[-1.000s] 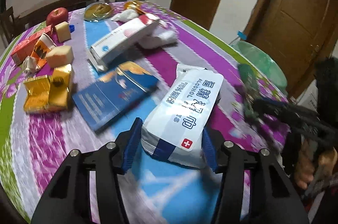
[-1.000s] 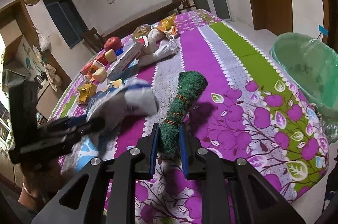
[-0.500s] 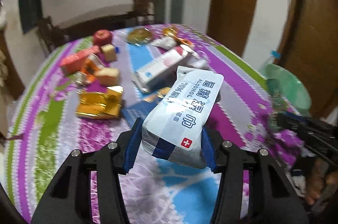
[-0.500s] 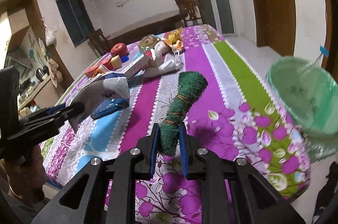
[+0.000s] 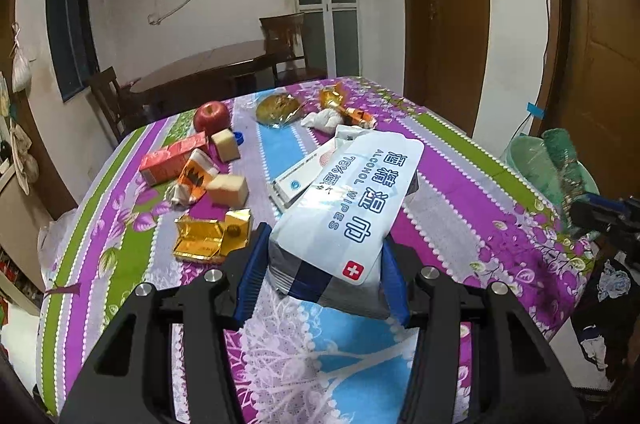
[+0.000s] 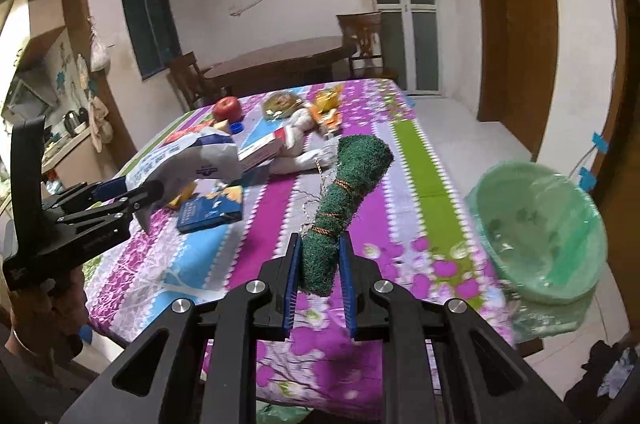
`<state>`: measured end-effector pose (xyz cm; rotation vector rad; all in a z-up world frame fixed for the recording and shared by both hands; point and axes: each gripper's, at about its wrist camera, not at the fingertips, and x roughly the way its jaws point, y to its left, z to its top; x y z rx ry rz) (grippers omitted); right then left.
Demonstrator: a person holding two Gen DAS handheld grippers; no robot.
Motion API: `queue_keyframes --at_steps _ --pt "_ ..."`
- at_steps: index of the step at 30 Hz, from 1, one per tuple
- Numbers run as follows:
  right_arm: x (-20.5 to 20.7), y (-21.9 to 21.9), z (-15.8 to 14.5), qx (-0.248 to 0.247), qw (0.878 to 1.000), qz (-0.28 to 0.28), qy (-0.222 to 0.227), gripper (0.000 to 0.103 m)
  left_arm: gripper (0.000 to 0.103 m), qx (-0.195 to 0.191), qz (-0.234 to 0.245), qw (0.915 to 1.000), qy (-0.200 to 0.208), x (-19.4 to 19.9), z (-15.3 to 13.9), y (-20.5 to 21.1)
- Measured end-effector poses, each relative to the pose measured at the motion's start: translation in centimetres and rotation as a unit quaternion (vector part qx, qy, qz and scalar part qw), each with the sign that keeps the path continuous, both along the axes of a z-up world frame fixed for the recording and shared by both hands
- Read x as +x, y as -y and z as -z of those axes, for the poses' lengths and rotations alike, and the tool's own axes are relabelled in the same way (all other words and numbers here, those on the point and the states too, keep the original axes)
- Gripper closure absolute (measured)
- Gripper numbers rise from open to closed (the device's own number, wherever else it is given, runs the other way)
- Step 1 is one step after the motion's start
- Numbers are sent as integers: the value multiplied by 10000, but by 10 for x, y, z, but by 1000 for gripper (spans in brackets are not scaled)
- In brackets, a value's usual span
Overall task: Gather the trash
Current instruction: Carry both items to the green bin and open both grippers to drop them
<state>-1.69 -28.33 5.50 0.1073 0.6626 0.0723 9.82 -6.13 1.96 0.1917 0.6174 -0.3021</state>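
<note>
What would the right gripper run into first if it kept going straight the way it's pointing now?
Probably the tablecloth. The right gripper, shut on the green scrubber roll, points down across a bare stretch of the table; the green-lined bin sits off to its right. Depth is hard to judge.

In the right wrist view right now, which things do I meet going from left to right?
Left claw holding the wipes pack → blue booklet → green scrubber roll in the right claw → green-lined bin.
</note>
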Motion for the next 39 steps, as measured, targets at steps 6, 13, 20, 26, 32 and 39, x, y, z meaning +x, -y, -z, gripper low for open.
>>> queue_keyframes --at_steps 6,13,20,26,32,39 --pt "-8 50 -20 31 9988 466 110 83 54 43 259 9996 39 7 -6 32" --pt "-18 123 -49 106 9946 992 278 83 54 -239 1044 9939 -278 33 -16 95" --pt "-27 206 -67 39 9879 1549 106 83 54 -345 2117 9753 -527 52 -23 185" --pt "-24 270 -60 -16 9830 1787 -426 83 54 -85 2705 9591 -824 62 -8 260" --pt "-10 313 -47 58 9786 1814 -968 83 54 338 2797 9533 -1089 78 10 319" --pt "23 317 -20 97 9755 1649 -1455 83 54 781 2764 9500 -1225 83 31 357"
